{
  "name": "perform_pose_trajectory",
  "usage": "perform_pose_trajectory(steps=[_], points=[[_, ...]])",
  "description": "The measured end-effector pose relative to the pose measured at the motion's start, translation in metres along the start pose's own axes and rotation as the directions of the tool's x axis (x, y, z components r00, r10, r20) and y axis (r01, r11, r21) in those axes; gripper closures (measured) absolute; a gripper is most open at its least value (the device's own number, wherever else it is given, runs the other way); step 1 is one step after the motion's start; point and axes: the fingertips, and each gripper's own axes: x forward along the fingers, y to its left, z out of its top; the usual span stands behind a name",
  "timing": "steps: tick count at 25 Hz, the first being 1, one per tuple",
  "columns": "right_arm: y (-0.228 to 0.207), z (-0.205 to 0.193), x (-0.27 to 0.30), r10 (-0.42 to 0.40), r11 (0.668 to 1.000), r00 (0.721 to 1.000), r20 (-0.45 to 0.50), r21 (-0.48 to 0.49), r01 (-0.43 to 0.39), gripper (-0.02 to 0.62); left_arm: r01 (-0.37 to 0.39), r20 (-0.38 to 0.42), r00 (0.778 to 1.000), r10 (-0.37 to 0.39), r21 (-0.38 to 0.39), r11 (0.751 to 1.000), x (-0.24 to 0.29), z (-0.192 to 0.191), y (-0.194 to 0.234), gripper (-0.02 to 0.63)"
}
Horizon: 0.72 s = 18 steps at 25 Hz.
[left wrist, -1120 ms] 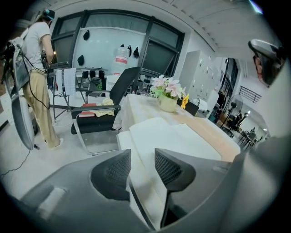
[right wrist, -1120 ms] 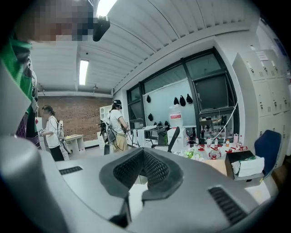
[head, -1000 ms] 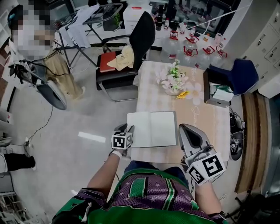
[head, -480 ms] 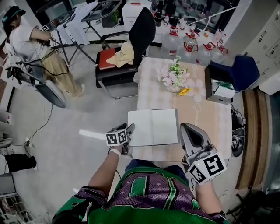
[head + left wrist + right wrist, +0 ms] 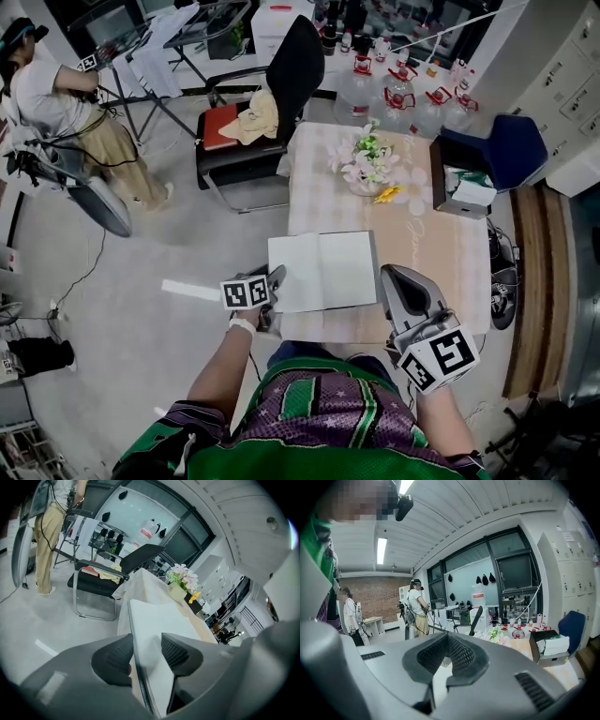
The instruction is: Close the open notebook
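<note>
The open notebook [image 5: 322, 271] lies flat with white pages up, near the front edge of the table [image 5: 441, 267]. My left gripper [image 5: 276, 278] is at the notebook's left edge. In the left gripper view this gripper [image 5: 144, 656] straddles the notebook [image 5: 159, 620]: the left edge stands between the jaws, close to the left pad, and a gap shows beside the right one. The jaws have just been closing. My right gripper [image 5: 388, 273] rests just right of the notebook. In its own view the right gripper [image 5: 447, 654] has its fingertips together and nothing between them.
A vase of flowers [image 5: 367, 167] stands mid-table and a black box [image 5: 459, 192] sits at the right edge. Behind the table are a black chair [image 5: 272, 94], several water bottles [image 5: 398, 89] and a blue chair [image 5: 506, 150]. A person [image 5: 56, 94] stands far left.
My left gripper has rolled at the notebook's left edge, so its marker cube now faces up differently. The notebook still lies flat and open. The right gripper has barely moved.
</note>
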Motion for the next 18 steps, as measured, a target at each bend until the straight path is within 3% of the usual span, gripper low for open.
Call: perform_pose_trajectory(steps=[12, 18], points=[[0.013, 0.006, -0.015, 0.013, 1.0, 1.0, -0.003, -0.01, -0.013, 0.595, 0.012, 0.066, 0.998, -0.016, 0.058, 0.998, -0.025, 0.02, -0.024, 0.43], [-0.001, 0.014, -0.027, 0.015, 1.0, 1.0, 0.023, -0.007, -0.015, 0.595, 0.033, 0.119, 0.992, -0.043, 0.087, 0.996, -0.036, 0.038, -0.054, 0.43]])
